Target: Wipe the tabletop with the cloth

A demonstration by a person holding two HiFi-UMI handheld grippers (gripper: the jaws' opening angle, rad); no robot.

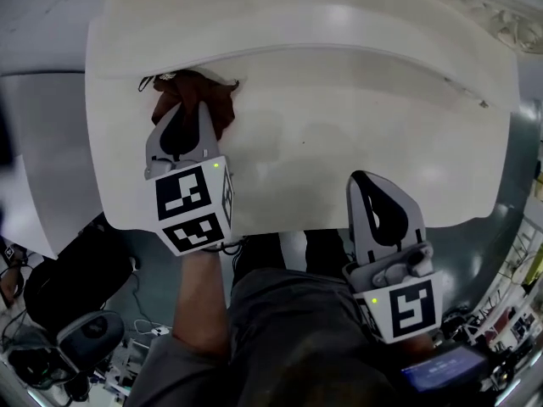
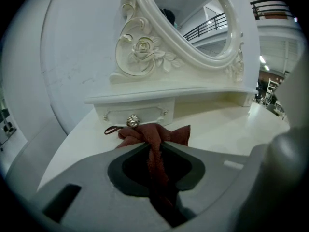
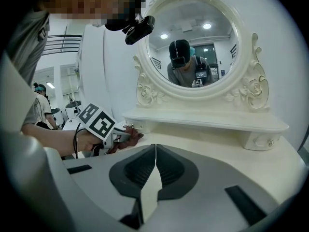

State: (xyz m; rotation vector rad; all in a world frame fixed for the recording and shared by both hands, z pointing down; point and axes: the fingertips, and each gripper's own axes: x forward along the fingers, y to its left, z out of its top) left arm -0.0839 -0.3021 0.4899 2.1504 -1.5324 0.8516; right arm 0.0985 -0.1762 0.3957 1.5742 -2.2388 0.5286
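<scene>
A reddish-brown cloth (image 1: 193, 98) lies bunched on the white tabletop (image 1: 339, 134) at its left, just before the small drawer (image 2: 135, 114) under the mirror shelf. My left gripper (image 1: 188, 107) is shut on the cloth (image 2: 155, 144), which hangs pinched between its jaws. The cloth's front end rests on the table near the drawer knob. My right gripper (image 1: 366, 181) hovers at the table's near right edge, shut with nothing in it. In the right gripper view the left gripper (image 3: 133, 135) and the cloth (image 3: 126, 139) show at the left.
An ornate white oval mirror (image 3: 193, 42) stands on a raised shelf (image 3: 207, 122) at the back of the table. A second small drawer (image 3: 260, 141) sits under the shelf's right end. Bags and cables (image 1: 76, 312) lie on the floor at the left.
</scene>
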